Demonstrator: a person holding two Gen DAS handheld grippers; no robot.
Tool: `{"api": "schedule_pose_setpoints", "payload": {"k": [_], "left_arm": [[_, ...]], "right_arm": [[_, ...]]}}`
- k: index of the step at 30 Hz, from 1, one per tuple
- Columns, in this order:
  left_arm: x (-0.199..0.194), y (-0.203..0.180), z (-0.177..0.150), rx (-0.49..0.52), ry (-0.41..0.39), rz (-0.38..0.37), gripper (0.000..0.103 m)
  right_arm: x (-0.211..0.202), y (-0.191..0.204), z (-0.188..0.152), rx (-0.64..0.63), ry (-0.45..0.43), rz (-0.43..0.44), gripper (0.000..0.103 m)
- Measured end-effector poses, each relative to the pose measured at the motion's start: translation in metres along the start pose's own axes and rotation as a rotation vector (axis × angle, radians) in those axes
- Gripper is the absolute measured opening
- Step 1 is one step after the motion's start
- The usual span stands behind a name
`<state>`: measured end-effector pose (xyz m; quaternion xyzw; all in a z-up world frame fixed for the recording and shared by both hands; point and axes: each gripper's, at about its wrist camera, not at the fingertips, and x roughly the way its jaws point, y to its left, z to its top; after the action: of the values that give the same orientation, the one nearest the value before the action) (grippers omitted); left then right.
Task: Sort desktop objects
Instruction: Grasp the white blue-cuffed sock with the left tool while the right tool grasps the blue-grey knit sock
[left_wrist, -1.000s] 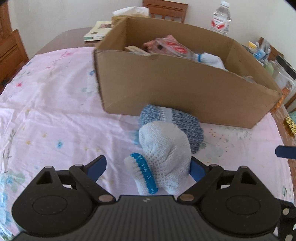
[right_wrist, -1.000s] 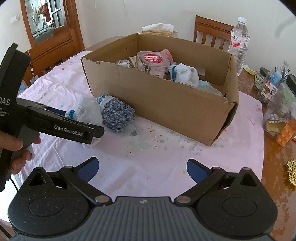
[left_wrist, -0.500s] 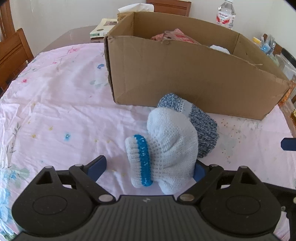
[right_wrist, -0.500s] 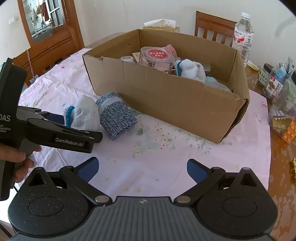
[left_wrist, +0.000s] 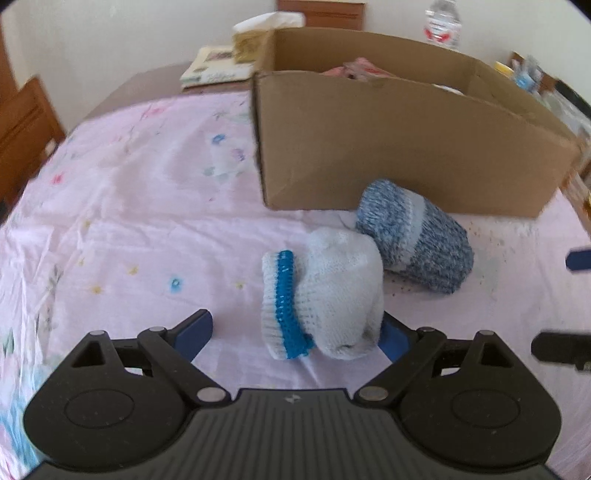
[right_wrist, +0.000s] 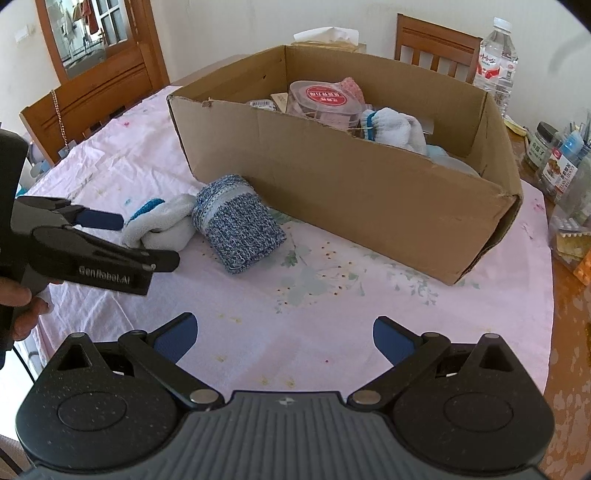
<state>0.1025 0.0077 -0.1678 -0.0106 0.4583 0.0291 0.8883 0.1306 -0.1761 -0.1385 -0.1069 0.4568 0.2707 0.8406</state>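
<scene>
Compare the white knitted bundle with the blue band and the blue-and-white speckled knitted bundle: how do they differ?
The white knitted bundle with a blue band lies between the open fingers of the left gripper; the blue-and-white speckled knitted bundle lies beyond them, nearer the cardboard box. The white one is plain with a bright blue stripe; the speckled one has a pale band. Both rest on the pink cloth.

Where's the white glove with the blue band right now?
In the left wrist view the white glove lies on the pink tablecloth between the open left tool's fingers, touching the speckled blue glove by the cardboard box.
</scene>
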Motion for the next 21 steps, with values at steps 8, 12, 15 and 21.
{"api": "schedule_pose_setpoints", "payload": {"k": [8,12,15,21], "left_arm": [[-0.001,-0.008,-0.005,0.014,-0.055,-0.054,0.085],[-0.004,-0.008,-0.005,0.018,-0.074,-0.069,0.07],[-0.004,-0.002,-0.002,-0.011,-0.082,-0.087,0.063],[-0.003,0.007,-0.002,-0.03,-0.088,-0.116,0.061]], "right_arm": [[0.015,0.0,-0.003,-0.011,0.056,-0.015,0.103],[0.023,0.001,-0.006,-0.023,0.087,-0.02,0.103],[0.028,0.002,-0.008,-0.037,0.108,-0.023,0.103],[0.037,0.008,-0.008,-0.089,0.11,-0.025,0.103]]}}
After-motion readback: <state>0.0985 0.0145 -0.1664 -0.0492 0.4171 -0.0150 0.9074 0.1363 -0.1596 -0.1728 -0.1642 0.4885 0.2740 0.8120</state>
